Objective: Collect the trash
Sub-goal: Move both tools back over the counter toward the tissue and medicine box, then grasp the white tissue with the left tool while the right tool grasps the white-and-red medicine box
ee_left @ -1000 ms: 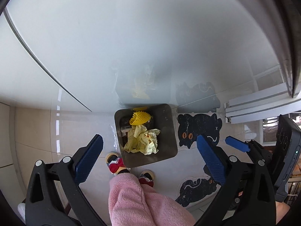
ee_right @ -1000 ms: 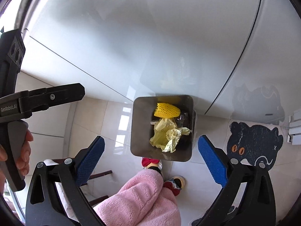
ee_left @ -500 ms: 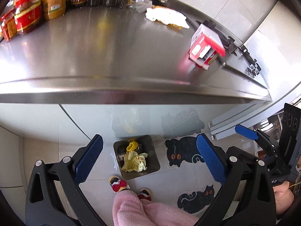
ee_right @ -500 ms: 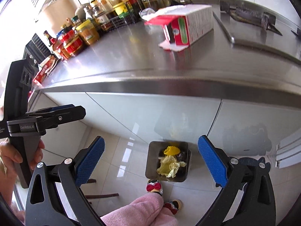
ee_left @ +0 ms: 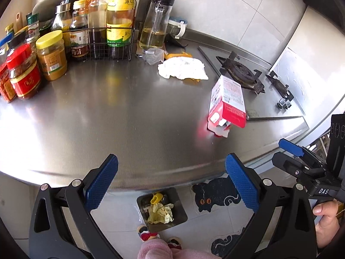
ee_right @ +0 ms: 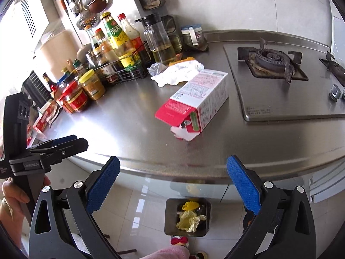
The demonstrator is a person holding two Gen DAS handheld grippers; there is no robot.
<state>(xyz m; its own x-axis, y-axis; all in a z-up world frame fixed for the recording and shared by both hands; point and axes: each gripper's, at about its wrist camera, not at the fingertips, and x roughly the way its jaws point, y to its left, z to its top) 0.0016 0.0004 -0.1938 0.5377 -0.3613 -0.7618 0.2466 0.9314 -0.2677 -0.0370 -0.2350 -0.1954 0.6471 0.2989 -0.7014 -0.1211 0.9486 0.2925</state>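
A red and white carton (ee_left: 227, 104) lies on its side on the steel counter (ee_left: 107, 118), its end flap open; it also shows in the right wrist view (ee_right: 198, 101). A crumpled white tissue (ee_left: 183, 70) (ee_right: 172, 75) lies behind it. A square metal bin (ee_left: 161, 212) (ee_right: 187, 217) on the floor below the counter edge holds yellow crumpled paper and a yellow net. My left gripper (ee_left: 172, 181) and right gripper (ee_right: 173, 182) are both open and empty, held in front of the counter edge above the bin.
Bottles and jars (ee_left: 51, 49) in a wire rack crowd the counter's back left. An oil dispenser (ee_left: 156, 21) stands behind the tissue. A gas hob (ee_right: 273, 64) fills the right. Cat-shaped mats (ee_left: 215, 194) lie on the floor. My pink-sleeved legs and slippers (ee_right: 179, 240) are beside the bin.
Both grippers have risen from low over the bin, facing the cabinet fronts, to counter height. The counter, carton and tissue have come into view. Both stay open and empty.
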